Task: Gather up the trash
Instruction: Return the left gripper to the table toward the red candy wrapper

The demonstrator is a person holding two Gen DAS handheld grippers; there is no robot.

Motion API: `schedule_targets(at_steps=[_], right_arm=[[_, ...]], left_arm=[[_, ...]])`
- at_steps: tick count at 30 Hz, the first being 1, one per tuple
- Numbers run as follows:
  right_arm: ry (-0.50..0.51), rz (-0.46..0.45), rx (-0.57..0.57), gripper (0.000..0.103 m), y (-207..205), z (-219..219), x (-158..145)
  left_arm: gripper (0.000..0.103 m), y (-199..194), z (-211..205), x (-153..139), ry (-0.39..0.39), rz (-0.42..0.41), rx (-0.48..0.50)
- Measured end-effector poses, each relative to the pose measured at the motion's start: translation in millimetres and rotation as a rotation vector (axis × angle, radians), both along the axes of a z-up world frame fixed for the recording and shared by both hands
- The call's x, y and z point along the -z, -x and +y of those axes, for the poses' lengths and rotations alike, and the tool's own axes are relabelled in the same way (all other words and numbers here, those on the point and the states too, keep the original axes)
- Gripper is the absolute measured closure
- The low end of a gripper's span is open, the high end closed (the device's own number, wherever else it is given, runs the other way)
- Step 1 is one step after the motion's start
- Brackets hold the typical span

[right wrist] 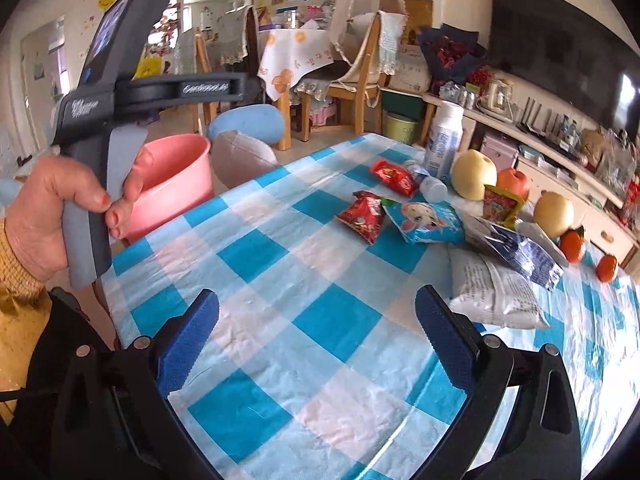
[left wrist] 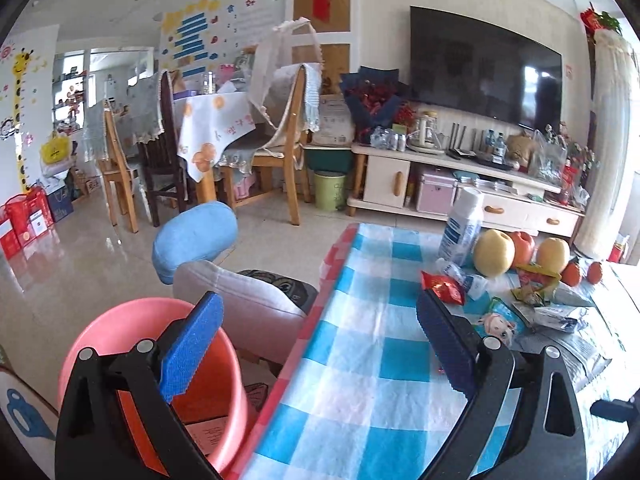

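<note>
Snack wrappers lie on the blue-checked tablecloth (right wrist: 320,280): two red packets (right wrist: 362,216) (right wrist: 394,176), a blue cartoon packet (right wrist: 424,218), a dark blue foil wrapper (right wrist: 520,252), a silver-white bag (right wrist: 496,292) and a red-yellow packet (right wrist: 500,202). A pink bucket (left wrist: 132,332) stands by the table's left edge, below my left gripper (left wrist: 316,344), which is open and empty. My right gripper (right wrist: 316,340) is open and empty above the cloth, short of the wrappers. The red packet (left wrist: 444,288) and the cartoon packet (left wrist: 500,324) also show in the left wrist view.
A white bottle (right wrist: 444,136), a small bottle lying down (right wrist: 430,186), pears (right wrist: 474,174), an apple (right wrist: 514,182) and tangerines (right wrist: 572,246) sit behind the wrappers. A padded stool (left wrist: 240,300) stands beside the bucket. Chairs, a dining table and a TV cabinet (left wrist: 460,180) stand beyond.
</note>
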State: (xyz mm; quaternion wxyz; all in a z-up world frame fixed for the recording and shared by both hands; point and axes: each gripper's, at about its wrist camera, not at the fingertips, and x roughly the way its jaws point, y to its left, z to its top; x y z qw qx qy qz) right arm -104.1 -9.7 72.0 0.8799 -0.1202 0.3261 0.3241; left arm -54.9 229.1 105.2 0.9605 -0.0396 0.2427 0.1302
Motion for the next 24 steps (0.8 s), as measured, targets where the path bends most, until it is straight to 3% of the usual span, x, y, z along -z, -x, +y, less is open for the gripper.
schedule_targets(at_steps=[12, 24], right_arm=[[-0.137, 0.058, 0.169, 0.004, -32, -68, -12], [-0.263, 0.139, 0.366, 0.004, -74, -145, -11]], left_arm=[[0.007, -25, -53, 16, -0.04, 0.077, 0.133], [0.007, -62, -105, 44, -0.011, 0.202, 0.301]])
